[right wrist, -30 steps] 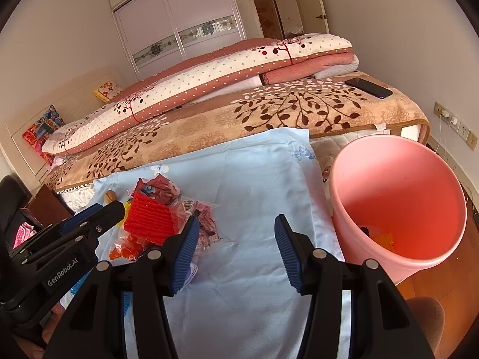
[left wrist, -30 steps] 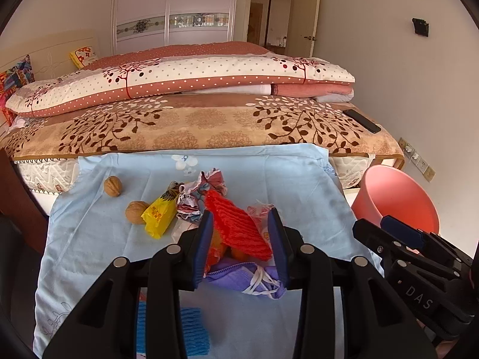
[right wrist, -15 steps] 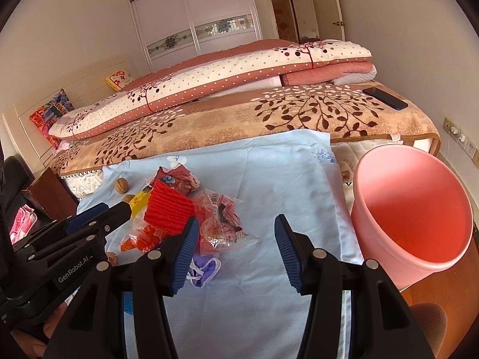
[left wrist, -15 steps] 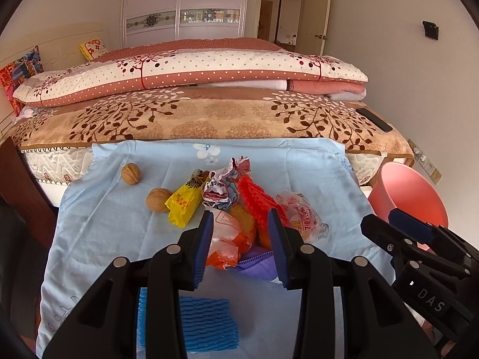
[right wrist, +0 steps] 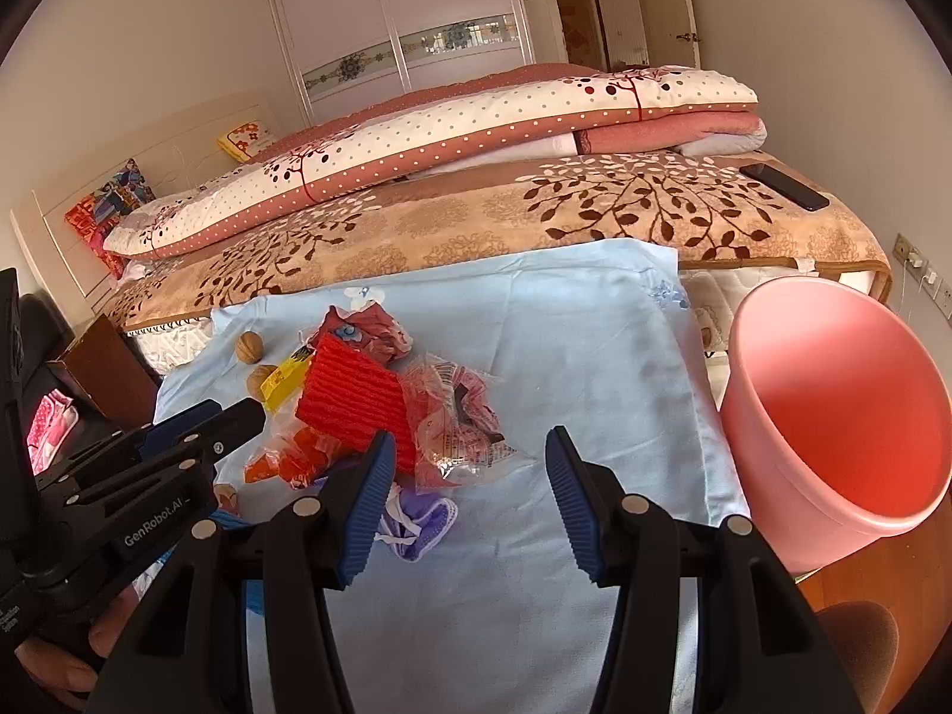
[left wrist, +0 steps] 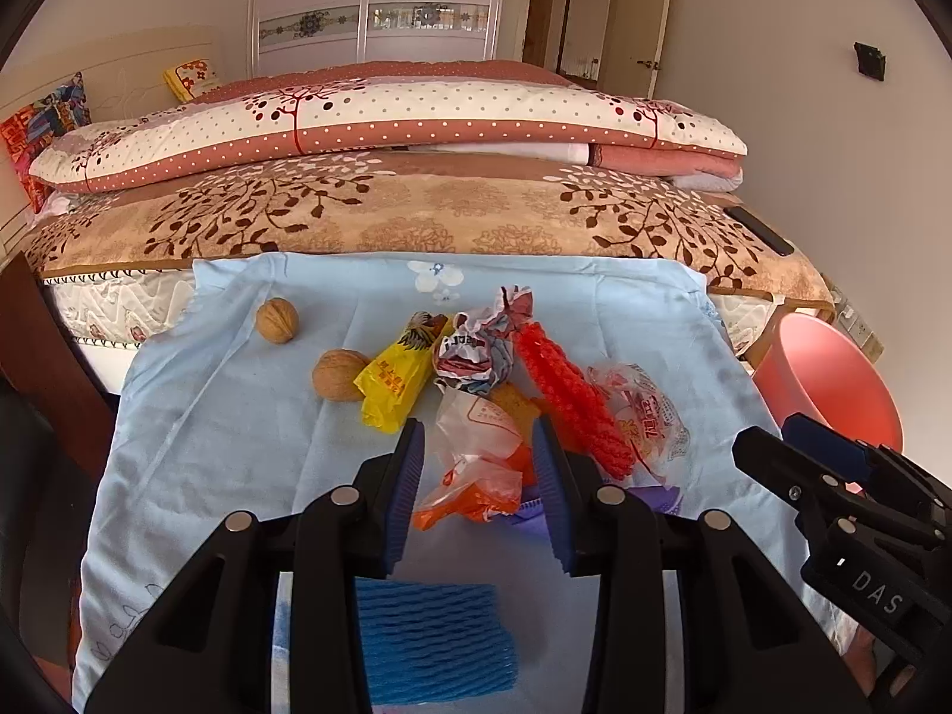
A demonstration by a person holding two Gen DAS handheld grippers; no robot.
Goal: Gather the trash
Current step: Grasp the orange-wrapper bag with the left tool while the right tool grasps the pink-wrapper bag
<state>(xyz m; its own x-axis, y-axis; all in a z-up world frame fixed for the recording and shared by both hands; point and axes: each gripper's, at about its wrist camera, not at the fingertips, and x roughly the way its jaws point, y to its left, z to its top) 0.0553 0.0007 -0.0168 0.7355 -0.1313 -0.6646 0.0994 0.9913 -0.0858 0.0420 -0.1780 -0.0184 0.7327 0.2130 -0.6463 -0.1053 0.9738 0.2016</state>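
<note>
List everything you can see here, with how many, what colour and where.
walnuts: two, brown, left on the cloth
yellow wrapper: one, beside the nearer walnut
crumpled wrapper: one, white and red, middle of the pile
red net: one, across the pile
orange bag: one, clear and orange, between the left fingers
clear packet: one, red print, right of the pile
purple mask: one, near edge of the pile
blue net: one, nearest the camera
cloth: one, pale blue, under everything
bin: one, pink, right of the cloth
phone: one, black, on the bed
left gripper: open
right gripper: open, nothing between
</note>
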